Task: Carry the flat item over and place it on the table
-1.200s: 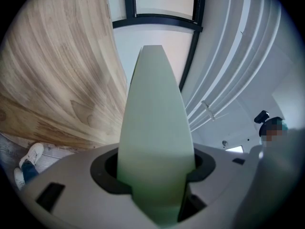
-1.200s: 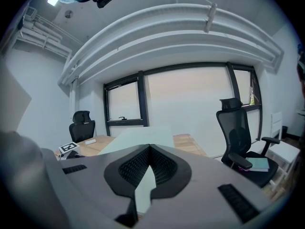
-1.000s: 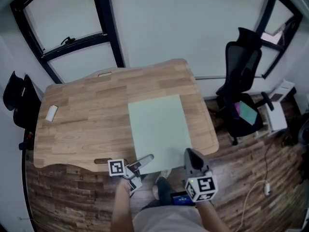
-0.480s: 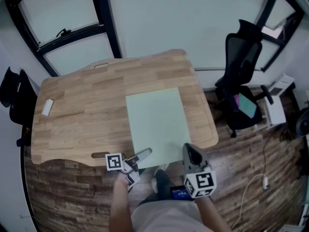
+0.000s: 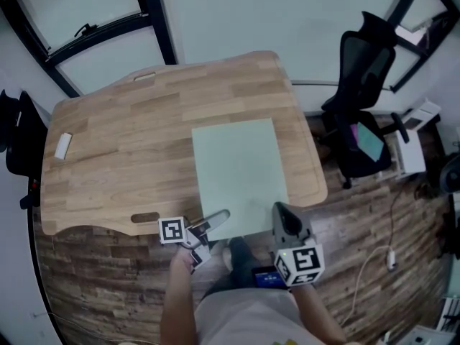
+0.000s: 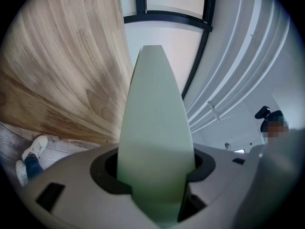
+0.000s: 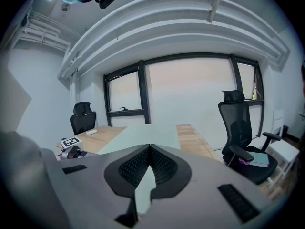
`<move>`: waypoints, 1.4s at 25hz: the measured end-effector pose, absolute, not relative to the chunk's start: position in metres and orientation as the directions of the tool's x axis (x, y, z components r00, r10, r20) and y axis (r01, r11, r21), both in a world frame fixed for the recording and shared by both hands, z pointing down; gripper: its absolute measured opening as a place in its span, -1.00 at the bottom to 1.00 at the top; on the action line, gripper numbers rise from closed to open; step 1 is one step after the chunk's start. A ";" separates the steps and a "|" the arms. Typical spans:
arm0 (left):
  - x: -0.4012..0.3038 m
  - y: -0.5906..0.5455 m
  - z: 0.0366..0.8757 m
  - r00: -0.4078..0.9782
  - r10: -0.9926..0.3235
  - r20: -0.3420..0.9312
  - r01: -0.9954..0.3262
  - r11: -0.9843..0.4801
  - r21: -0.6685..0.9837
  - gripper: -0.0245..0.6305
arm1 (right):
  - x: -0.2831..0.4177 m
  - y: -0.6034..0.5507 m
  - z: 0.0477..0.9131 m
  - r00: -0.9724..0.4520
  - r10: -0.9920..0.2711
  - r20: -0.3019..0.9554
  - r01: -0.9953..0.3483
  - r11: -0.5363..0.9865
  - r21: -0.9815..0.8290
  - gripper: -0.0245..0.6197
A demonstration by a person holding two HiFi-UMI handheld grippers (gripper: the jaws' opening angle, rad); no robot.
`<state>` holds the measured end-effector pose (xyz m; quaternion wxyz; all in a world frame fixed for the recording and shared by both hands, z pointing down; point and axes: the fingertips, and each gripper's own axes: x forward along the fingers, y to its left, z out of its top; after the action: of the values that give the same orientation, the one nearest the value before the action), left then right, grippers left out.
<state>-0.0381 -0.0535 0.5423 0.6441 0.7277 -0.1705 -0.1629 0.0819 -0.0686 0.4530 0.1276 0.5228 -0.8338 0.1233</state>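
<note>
A pale green flat sheet (image 5: 237,175) lies over the right half of the wooden table (image 5: 122,157), and its near edge sticks out past the table's front edge. My left gripper (image 5: 213,223) is shut on the sheet's near left corner. In the left gripper view the sheet (image 6: 155,128) runs edge-on out between the jaws of the gripper (image 6: 155,178). My right gripper (image 5: 283,219) is shut on the near right corner; there the sheet (image 7: 138,140) shows past its closed pads (image 7: 162,168). I cannot tell whether the sheet rests on the tabletop.
A small white object (image 5: 63,144) sits near the table's left edge. A black office chair (image 5: 363,85) stands right of the table, another (image 5: 18,142) at the far left. Windows with black frames (image 5: 108,42) run behind. A cable (image 5: 381,275) lies on the wooden floor.
The head view has shifted slightly, so the table appears a little higher in the picture. Both grippers keep their hold on the sheet's near edge in about the same place.
</note>
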 end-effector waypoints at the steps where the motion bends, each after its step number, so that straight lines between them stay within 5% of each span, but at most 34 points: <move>1: -0.037 -0.053 0.544 0.888 -0.460 -0.019 -0.036 -0.110 0.993 -0.10 | 0.082 -0.069 0.454 -0.421 -0.839 0.344 -0.903 0.425 -0.069 -0.93; 35: -0.032 -0.046 0.600 0.878 -0.478 0.029 -0.032 0.001 0.999 -0.10 | 0.083 -0.079 0.497 -0.443 -0.788 0.428 -0.884 0.463 -0.061 -0.93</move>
<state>-0.0322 -0.0456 0.5998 0.6827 0.6876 -0.1857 -0.1633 0.0828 -0.0787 0.4971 0.1723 0.4989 -0.8378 0.1392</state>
